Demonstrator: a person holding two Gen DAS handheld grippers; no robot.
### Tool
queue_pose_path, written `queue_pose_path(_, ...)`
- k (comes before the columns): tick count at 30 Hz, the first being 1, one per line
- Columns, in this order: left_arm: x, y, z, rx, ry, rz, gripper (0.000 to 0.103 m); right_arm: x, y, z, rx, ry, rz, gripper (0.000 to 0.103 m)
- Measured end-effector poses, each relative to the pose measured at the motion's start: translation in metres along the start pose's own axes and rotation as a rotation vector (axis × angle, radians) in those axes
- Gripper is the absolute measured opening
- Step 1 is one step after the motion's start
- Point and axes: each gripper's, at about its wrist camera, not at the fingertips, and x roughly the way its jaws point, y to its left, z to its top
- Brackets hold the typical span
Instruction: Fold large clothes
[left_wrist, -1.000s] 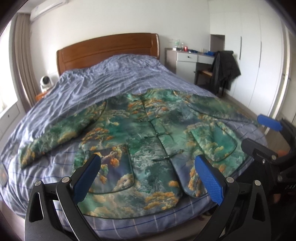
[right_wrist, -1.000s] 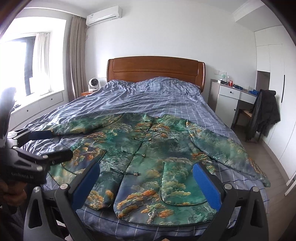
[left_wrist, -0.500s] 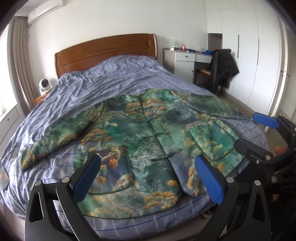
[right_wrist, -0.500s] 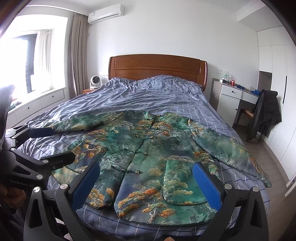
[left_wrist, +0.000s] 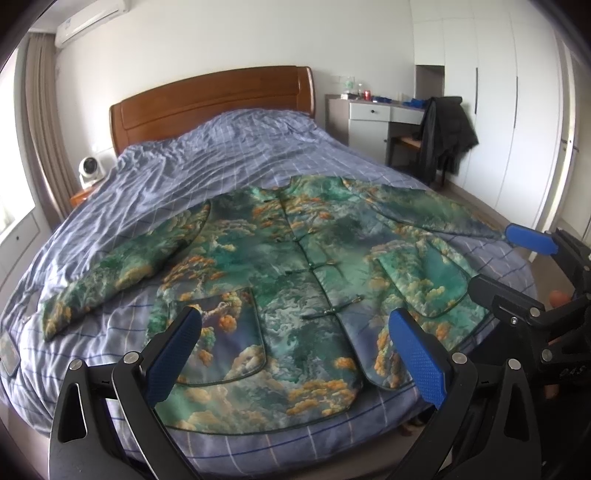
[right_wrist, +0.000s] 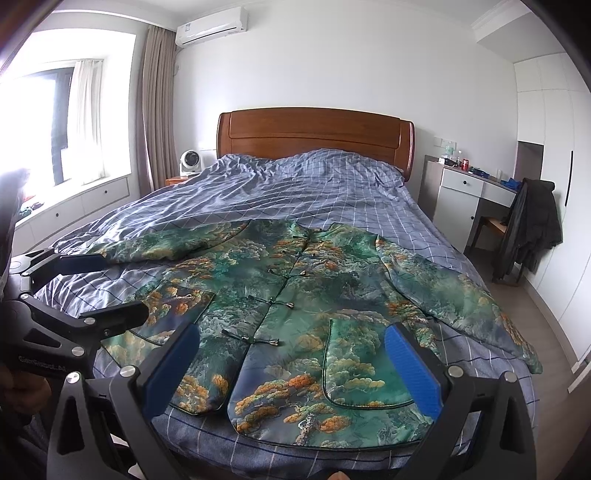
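A green jacket (left_wrist: 295, 280) with orange cloud print lies flat and face up on the bed (left_wrist: 155, 192), sleeves spread to both sides, knot buttons fastened down the front. In the right wrist view the same jacket (right_wrist: 314, 306) fills the near half of the bed (right_wrist: 295, 192). My left gripper (left_wrist: 295, 354) hovers open above the jacket's hem, holding nothing. Open too is my right gripper (right_wrist: 291, 365), over the near hem and empty. Each gripper shows at the edge of the other's view: right gripper (left_wrist: 517, 266), left gripper (right_wrist: 99, 291).
A blue checked duvet covers the bed up to a wooden headboard (right_wrist: 314, 133). A small fan (right_wrist: 190, 162) stands on the left nightstand. A white desk (right_wrist: 461, 188) and a chair draped with a dark coat (right_wrist: 532, 225) stand at the right, beside wardrobes (left_wrist: 491, 110).
Both grippers have risen and tilted up slightly, so more of the room shows. The jacket has not moved. Both pairs of fingers stay apart.
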Motion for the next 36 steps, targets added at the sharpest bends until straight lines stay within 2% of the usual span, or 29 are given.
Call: queue_pose_path(36,0.002,0.012,-0.005,-0.035,0.022,0.040,0.101,0.008,-0.011,-0.007,0.050,0.043,-0.033,0.102)
